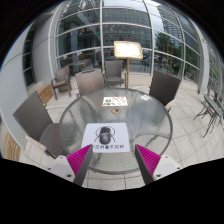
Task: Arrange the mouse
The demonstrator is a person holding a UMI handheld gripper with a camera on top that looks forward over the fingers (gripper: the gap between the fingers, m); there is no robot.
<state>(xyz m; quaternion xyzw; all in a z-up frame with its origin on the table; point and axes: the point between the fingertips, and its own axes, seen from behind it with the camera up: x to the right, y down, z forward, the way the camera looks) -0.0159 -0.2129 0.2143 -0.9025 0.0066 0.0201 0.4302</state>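
A black computer mouse [106, 134] lies on a white sheet [108, 138] with dark lettering, on a round glass table [140, 115]. It sits near the table's front edge, ahead of my gripper [112, 160] and between the lines of its two fingers. The fingers [72, 161] are spread wide apart, each with a magenta pad, and hold nothing. They stay short of the sheet and touch neither it nor the mouse.
A second printed paper [113, 100] lies at the far side of the table. Several dark chairs [92, 80] ring the table. A sign stand [127, 50] stands beyond, before a glass building front. The paved floor [190, 125] spreads to the right.
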